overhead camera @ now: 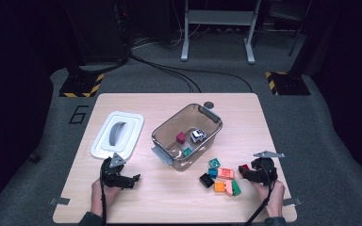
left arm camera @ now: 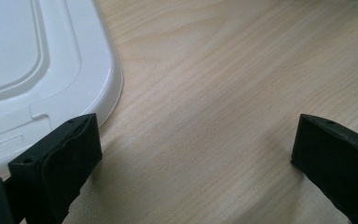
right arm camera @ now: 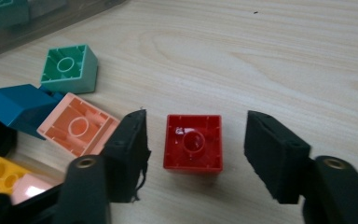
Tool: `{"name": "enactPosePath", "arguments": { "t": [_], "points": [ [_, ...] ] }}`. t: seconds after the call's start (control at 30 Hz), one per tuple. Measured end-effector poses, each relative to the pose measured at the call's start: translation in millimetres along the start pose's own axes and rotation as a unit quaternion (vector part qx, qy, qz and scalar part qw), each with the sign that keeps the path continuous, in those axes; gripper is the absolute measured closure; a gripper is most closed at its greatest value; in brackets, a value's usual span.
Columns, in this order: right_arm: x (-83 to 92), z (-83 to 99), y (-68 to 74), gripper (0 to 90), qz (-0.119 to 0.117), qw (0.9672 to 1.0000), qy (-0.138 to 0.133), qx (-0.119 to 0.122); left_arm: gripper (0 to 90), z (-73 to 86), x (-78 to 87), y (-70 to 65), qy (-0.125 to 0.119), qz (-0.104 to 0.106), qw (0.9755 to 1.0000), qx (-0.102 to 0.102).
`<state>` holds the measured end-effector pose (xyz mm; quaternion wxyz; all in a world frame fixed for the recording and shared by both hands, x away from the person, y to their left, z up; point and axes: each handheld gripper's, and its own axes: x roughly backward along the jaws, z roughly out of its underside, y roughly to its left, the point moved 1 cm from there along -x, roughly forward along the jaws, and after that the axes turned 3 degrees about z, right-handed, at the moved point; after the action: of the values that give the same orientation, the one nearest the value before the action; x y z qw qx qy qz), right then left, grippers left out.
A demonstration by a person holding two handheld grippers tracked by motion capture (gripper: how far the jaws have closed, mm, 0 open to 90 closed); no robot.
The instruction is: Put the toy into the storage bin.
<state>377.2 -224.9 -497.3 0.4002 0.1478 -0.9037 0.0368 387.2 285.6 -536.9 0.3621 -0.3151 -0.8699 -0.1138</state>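
Observation:
A red brick [right arm camera: 194, 143] lies upside down on the wooden table [overhead camera: 122, 197], between the jaws of my right gripper [right arm camera: 195, 154], which stand apart from its sides; the gripper is open. From above, that gripper [overhead camera: 243, 170] sits at the table's front right with the red brick [overhead camera: 244, 167] at its tips. Left of it lies a cluster of bricks: green [right arm camera: 69, 68], blue [right arm camera: 15, 108], salmon [right arm camera: 78, 129], yellow [right arm camera: 0, 175]. My left gripper [overhead camera: 133, 180] rests open at the front left, with bare wood between its jaws [left arm camera: 196, 149], beside the white lid [left arm camera: 32, 70].
A clear plastic bin [overhead camera: 156, 134] stands mid-table, holding a magenta brick [overhead camera: 181, 137], a teal brick [overhead camera: 187, 151] and a small white toy car [overhead camera: 197, 135]. The white lid [overhead camera: 118, 134] lies left of the bin. A black brick [overhead camera: 206, 180] lies at the cluster's left edge.

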Motion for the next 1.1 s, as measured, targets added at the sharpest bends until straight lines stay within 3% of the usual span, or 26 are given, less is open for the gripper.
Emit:
{"name": "enactPosePath", "arguments": {
  "t": [0.07, 0.1, 0.3, 0.4, 0.63, 0.87, 1.1],
  "points": [
    [-1.0, 2.6, 3.8, 30.6, -0.001, 1.0000, 0.005, -0.001, 1.3, 0.0, 0.0, 0.0, 0.000, 0.000, 1.0000, 0.000],
    [-1.9, 3.7, 4.9, 32.4, 0.000, 1.0000, 0.007, 0.000, 1.3, 0.0, 0.0, 0.0, 0.000, 0.000, 1.0000, 0.000],
    [-9.7, 8.0, 5.8, 46.4, 0.014, 0.9997, 0.018, 0.005, 1.3, 0.0, 0.0, 0.0, 0.000, 0.000, 1.0000, 0.000],
    [-11.1, 8.5, 7.1, 57.5, 0.022, 0.9994, 0.025, 0.005, 1.3, 0.0, 0.0, 0.0, 0.000, 0.000, 1.0000, 0.000],
    [-9.8, 6.4, 3.5, 58.7, 0.019, 0.9996, 0.017, 0.012, 1.4, 0.0, 0.0, 0.0, 0.000, 0.000, 1.0000, 0.000],
    [0.2, -6.1, 5.4, 58.7, 0.008, 1.0000, 0.002, 0.002, 1.4, 0.0, 0.0, 0.0, -0.001, -0.001, 1.0000, 0.000],
    [5.7, -17.8, 7.9, 58.8, 0.002, 0.9999, -0.008, 0.012, 1.4, 0.0, 0.0, 0.0, 0.000, 0.000, 1.0000, 0.000]
  ]
}}
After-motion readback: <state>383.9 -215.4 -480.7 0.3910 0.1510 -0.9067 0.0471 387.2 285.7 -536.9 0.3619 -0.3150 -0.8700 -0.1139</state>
